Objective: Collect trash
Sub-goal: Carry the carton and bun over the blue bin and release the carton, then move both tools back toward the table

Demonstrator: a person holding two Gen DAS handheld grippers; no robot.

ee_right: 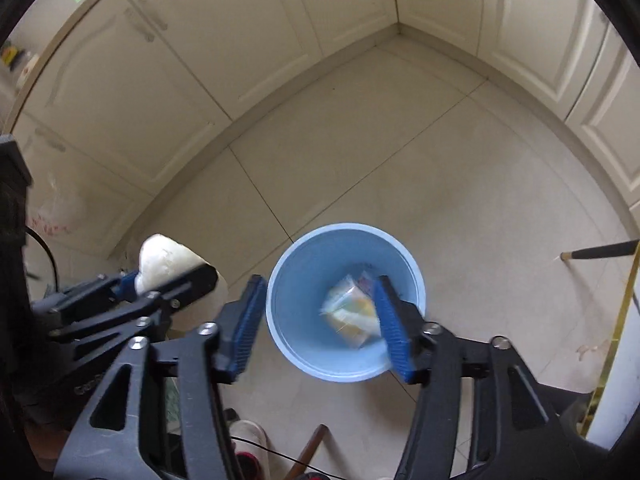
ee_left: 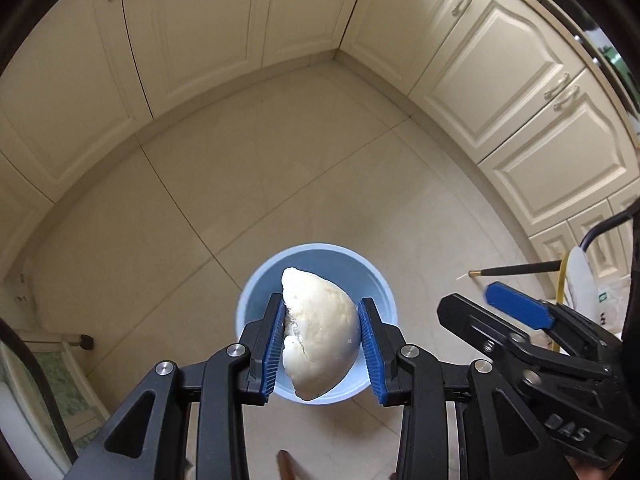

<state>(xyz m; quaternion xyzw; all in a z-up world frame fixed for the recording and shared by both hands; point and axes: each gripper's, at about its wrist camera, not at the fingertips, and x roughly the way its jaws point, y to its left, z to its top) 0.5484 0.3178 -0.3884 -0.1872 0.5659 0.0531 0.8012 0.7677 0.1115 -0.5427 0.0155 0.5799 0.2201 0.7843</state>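
Observation:
My left gripper (ee_left: pixel 322 328) is shut on a torn white bun (ee_left: pixel 320 332) and holds it above a light blue bin (ee_left: pixel 256 284) on the floor. The bun (ee_right: pixel 164 258) and left gripper (ee_right: pixel 160 280) also show at the left of the right wrist view. My right gripper (ee_right: pixel 320 324) is open and empty, held above the blue bin (ee_right: pixel 304 256). A clear plastic wrapper with yellow content (ee_right: pixel 352 308), blurred, is inside or falling into the bin. The right gripper (ee_left: pixel 500 312) shows at the right of the left wrist view.
Cream kitchen cabinets (ee_left: pixel 500 64) line the walls around a beige tiled floor (ee_left: pixel 280 168). A dark stick with a brass tip (ee_right: pixel 600 250) lies at the right. A wooden piece (ee_right: pixel 312 448) and a slipper (ee_right: pixel 250 440) are near the bottom edge.

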